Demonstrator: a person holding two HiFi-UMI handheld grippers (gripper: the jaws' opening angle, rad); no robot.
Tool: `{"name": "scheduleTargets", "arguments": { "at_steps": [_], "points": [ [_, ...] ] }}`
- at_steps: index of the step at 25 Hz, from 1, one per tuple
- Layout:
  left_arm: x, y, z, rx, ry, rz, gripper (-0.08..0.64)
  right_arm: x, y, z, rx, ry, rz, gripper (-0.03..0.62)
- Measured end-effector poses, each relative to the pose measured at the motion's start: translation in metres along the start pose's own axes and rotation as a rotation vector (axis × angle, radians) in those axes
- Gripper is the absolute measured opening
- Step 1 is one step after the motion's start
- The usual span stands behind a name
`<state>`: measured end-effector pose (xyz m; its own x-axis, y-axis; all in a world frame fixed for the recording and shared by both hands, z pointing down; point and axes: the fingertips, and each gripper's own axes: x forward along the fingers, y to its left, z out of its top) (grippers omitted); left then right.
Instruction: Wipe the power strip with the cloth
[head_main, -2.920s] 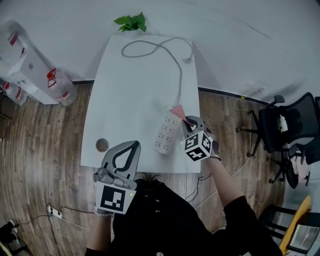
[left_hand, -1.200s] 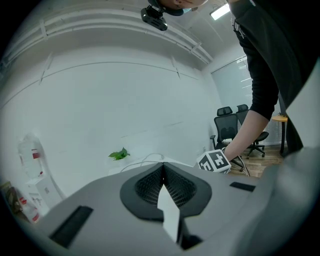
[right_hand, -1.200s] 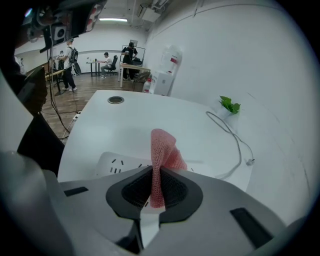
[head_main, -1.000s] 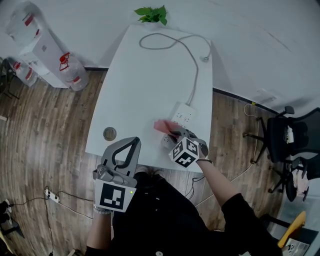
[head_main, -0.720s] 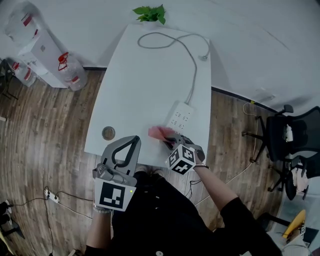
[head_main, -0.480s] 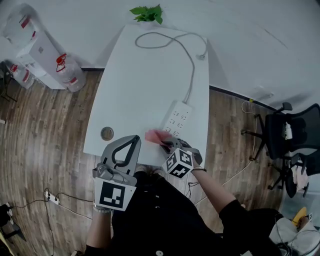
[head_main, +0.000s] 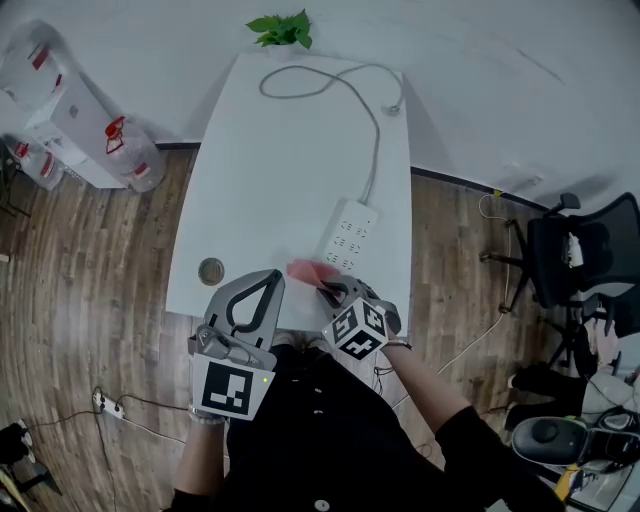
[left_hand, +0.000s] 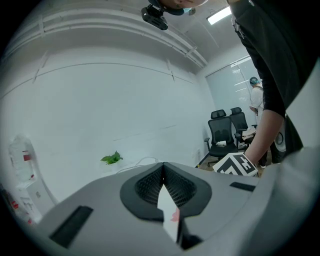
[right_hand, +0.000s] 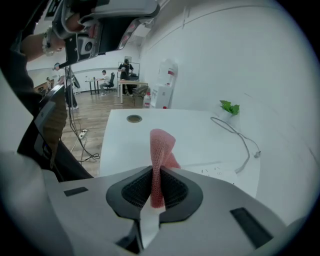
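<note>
Pinching a pink mesh cloth (right_hand: 161, 145) between its closed jaws, the right hand-held gripper (right_hand: 156, 187) holds the fabric by one bunched end, with the free fold standing loose beyond the tips. The cloth looks light, soft and floppy, so it should drape over whatever it is pressed on. A hold near the bunched edge, as here, leaves the loose part free to rub.

From the head view, the cloth (head_main: 308, 271) is over the near edge of the tabletop (head_main: 270, 170), just beside the near end of the white power strip (head_main: 346, 235). Whether the cloth touches either cannot be told. The strip lies flat, ahead and slightly right of the jaws. It appears to be rigid, smooth plastic, likely light enough to slide under a hard wipe.

Its grey cable (head_main: 372, 130) runs off toward a potted plant (head_main: 278, 28). The left hand-held gripper (head_main: 262, 285), jaws together on nothing, hovers at the near edge, apart from the strip.
</note>
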<state>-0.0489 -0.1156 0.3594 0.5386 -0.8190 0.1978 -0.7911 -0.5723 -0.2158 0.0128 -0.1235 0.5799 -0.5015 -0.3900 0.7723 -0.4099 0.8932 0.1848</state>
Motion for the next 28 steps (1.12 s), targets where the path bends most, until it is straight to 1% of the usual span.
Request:
{"name": "scheduleTargets", "arguments": {
  "at_steps": [5, 10, 15, 20, 24, 28],
  "points": [
    [0.007, -0.005, 0.007, 0.007, -0.025, -0.033, 0.014, -0.023, -0.027, 0.016, 0.099, -0.07, -0.099, 0.06],
    [0.018, -0.011, 0.015, 0.023, -0.045, -0.081, 0.014, -0.059, -0.059, 0.026, 0.154, -0.144, -0.244, 0.06],
    [0.029, -0.017, 0.025, 0.048, -0.064, -0.125, 0.014, -0.099, -0.08, 0.026, 0.23, -0.195, -0.347, 0.06],
    [0.037, -0.025, 0.041, 0.066, -0.093, -0.159, 0.014, -0.143, -0.096, 0.02, 0.339, -0.264, -0.442, 0.06],
    [0.04, -0.031, 0.048, 0.081, -0.113, -0.19, 0.014, -0.174, -0.1, 0.022, 0.342, -0.297, -0.518, 0.06],
    [0.043, -0.037, 0.048, 0.082, -0.11, -0.211, 0.014, -0.194, -0.098, 0.023, 0.338, -0.308, -0.554, 0.06]
  ]
}}
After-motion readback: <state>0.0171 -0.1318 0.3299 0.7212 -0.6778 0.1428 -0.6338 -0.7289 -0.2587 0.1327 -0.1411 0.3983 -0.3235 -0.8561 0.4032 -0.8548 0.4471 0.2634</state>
